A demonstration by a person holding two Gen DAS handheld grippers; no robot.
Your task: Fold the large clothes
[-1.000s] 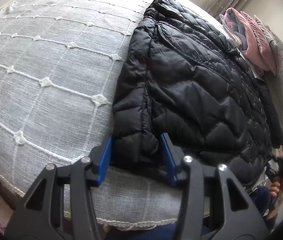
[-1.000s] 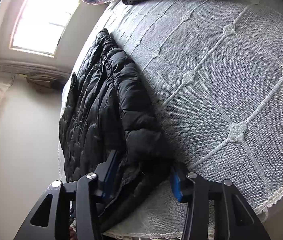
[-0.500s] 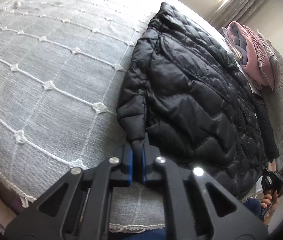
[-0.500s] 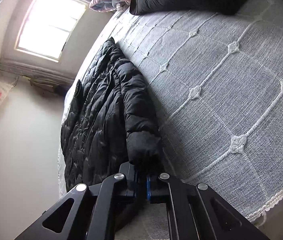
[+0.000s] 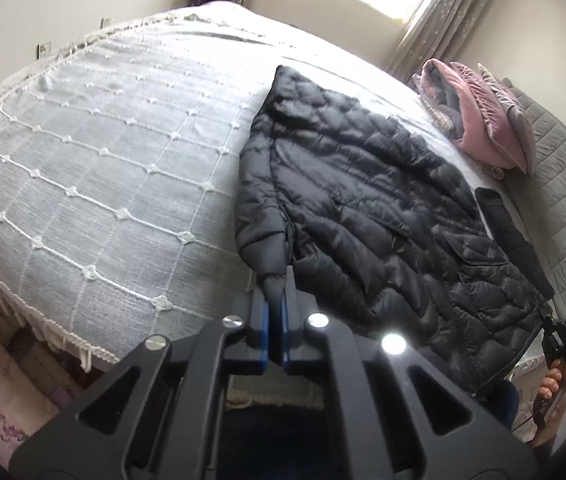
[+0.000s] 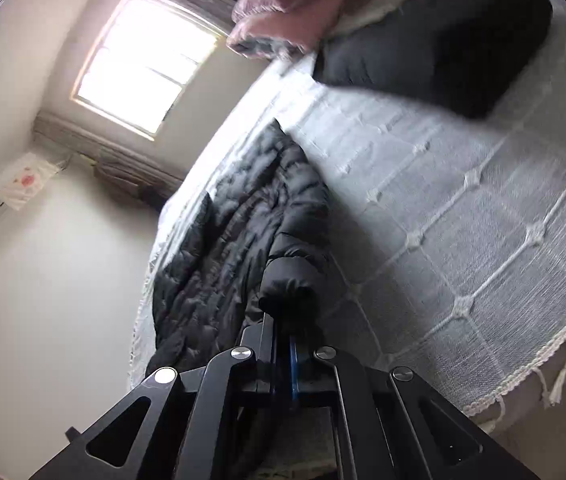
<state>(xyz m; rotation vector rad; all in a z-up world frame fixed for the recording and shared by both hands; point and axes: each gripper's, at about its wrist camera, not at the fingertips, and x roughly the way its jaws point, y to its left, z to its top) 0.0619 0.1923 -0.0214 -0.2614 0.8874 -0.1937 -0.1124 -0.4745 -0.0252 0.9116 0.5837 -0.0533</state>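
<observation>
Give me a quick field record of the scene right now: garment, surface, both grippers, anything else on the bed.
garment: black quilted puffer jacket, lying spread on the bed
surface: grey bedspread with white knotted grid
left gripper: shut on a jacket sleeve cuff
right gripper: shut on the other sleeve cuff
other items: pink folded blanket near the window side
fold status: not yet folded

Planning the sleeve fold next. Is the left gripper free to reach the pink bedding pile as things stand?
Probably not: the left gripper is shut on the black jacket cuff, and the pink bedding pile lies beyond the jacket.
</observation>
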